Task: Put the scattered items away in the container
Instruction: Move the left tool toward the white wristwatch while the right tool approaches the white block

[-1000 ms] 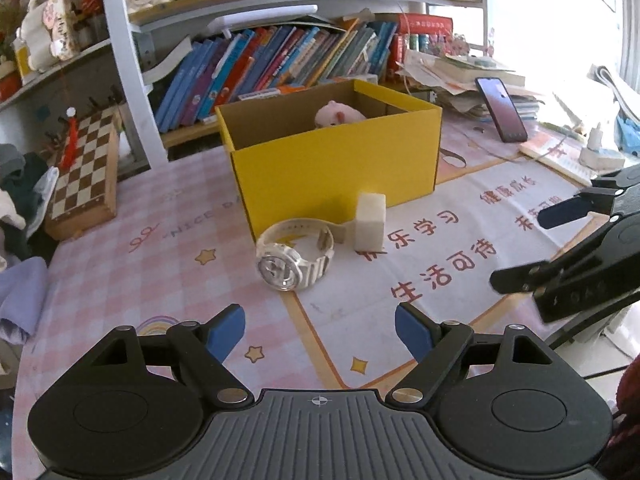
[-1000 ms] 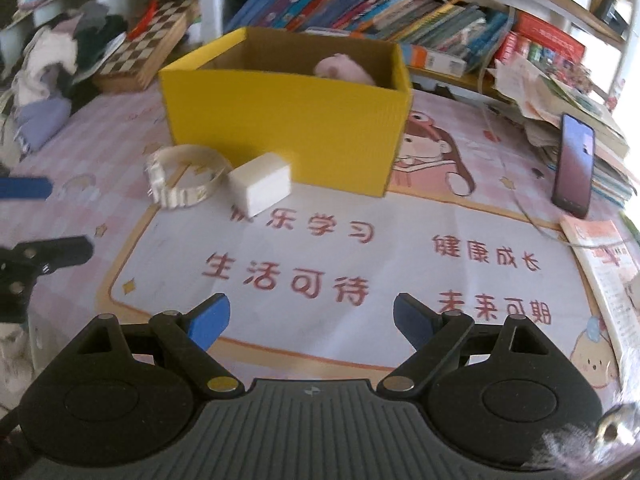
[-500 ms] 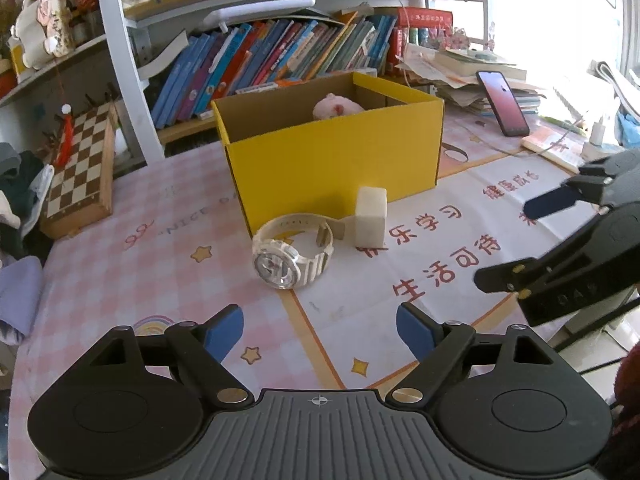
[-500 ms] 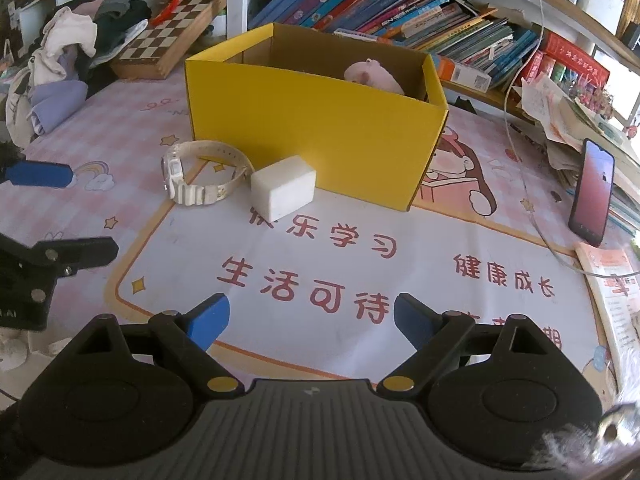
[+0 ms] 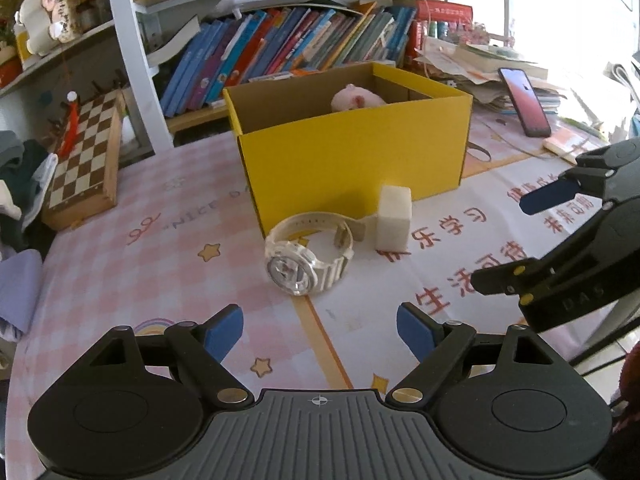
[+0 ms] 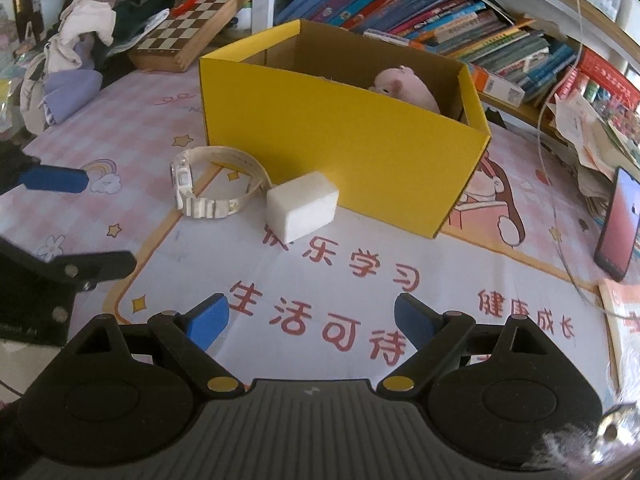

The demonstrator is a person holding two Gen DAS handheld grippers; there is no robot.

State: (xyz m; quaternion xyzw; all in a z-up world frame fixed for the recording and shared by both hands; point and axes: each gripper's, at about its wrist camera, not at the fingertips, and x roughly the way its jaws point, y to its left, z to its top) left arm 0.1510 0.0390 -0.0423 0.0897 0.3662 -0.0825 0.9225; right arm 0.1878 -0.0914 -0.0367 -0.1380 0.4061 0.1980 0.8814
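Just in front of the yellow box (image 6: 340,132) lie a white watch (image 6: 212,188) and white block (image 6: 302,210); a pink toy (image 6: 404,88) sits inside. Left tongs (image 5: 320,326) and right tongs (image 6: 312,316) gape wide, empty.

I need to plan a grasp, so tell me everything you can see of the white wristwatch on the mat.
The white wristwatch looks like pale plastic or resin, with a round clear-rimmed dial and a ribbed strap fastened into a loop. It lies on the printed mat, resting on its edge with the dial facing the left gripper's camera. It sits just before the yellow box, the strap's free end reaching to or against the white block. No gripper touches it.
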